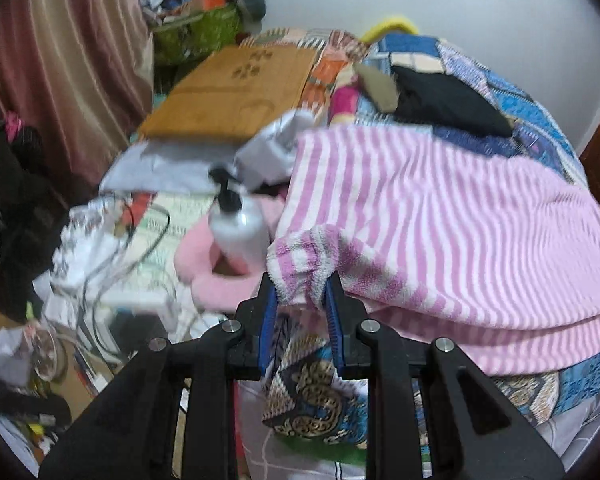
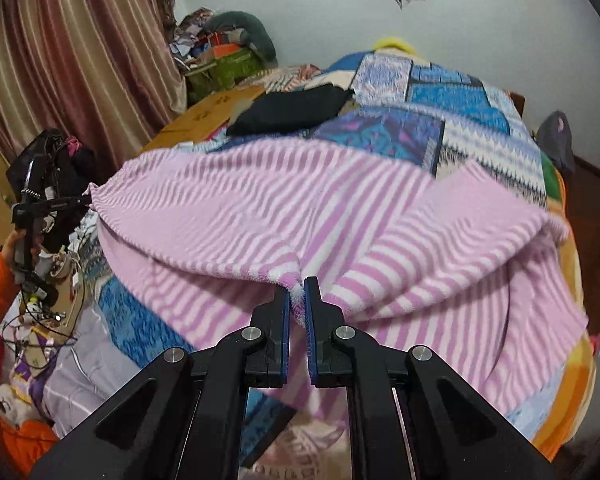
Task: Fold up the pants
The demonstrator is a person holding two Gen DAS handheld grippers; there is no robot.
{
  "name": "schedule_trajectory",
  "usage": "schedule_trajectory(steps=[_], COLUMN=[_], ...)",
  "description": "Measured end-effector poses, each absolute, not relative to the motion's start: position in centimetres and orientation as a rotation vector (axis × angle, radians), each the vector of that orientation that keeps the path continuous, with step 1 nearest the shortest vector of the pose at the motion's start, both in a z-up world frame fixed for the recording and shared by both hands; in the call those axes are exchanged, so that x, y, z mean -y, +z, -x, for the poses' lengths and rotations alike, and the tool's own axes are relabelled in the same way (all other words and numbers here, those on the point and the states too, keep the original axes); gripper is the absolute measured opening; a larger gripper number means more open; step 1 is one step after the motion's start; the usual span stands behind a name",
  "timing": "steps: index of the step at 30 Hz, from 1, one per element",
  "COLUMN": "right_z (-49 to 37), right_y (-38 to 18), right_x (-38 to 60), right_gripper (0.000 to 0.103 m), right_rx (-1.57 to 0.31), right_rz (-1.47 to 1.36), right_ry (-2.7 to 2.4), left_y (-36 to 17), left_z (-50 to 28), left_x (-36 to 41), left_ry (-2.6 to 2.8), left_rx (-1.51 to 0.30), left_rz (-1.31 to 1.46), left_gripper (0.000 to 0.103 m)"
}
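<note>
Pants (image 2: 320,216) spread over patchwork quilt (image 2: 440,120), curtain (image 2: 80,60) behind.

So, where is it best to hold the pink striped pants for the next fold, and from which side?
Hold the pants by the near folded edge, one grip toward each end, coming from the near side of the bed. That edge is thick, lifted and reachable; left gripper and right gripper already pinch it.
</note>
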State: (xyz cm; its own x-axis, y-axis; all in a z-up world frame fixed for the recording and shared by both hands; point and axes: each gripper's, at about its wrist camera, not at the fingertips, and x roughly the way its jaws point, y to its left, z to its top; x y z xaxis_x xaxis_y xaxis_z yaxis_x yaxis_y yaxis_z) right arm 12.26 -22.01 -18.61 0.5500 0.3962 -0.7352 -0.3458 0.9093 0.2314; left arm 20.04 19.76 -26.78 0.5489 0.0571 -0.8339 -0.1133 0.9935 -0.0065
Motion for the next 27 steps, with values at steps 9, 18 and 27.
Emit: schedule_trajectory(steps=[9,18,27], right_z=[-11.2,-12.4,-20.0], right_y=[-19.5,-16.1,-15.2], right_x=[22.7,27.0,30.9], right_gripper=[0.01,0.032,0.043], right_rx=[-0.949,-0.886,-0.846], right_rz=[-0.057,-0.051,-0.056], right_ry=[0.419,0.332,0.208], left_y=[-27.5,-21.4,-18.7], left_z=[-19.1,-19.4,-25.6], left_x=[-19.9,-18.5,-13.0], left_ry=[0.117,0.157,0.105], left_rx=[-1.052,-0.949,-0.88], left_rz=[0.067,0.045,0.047], left_gripper=[0.029,0.045,0.064])
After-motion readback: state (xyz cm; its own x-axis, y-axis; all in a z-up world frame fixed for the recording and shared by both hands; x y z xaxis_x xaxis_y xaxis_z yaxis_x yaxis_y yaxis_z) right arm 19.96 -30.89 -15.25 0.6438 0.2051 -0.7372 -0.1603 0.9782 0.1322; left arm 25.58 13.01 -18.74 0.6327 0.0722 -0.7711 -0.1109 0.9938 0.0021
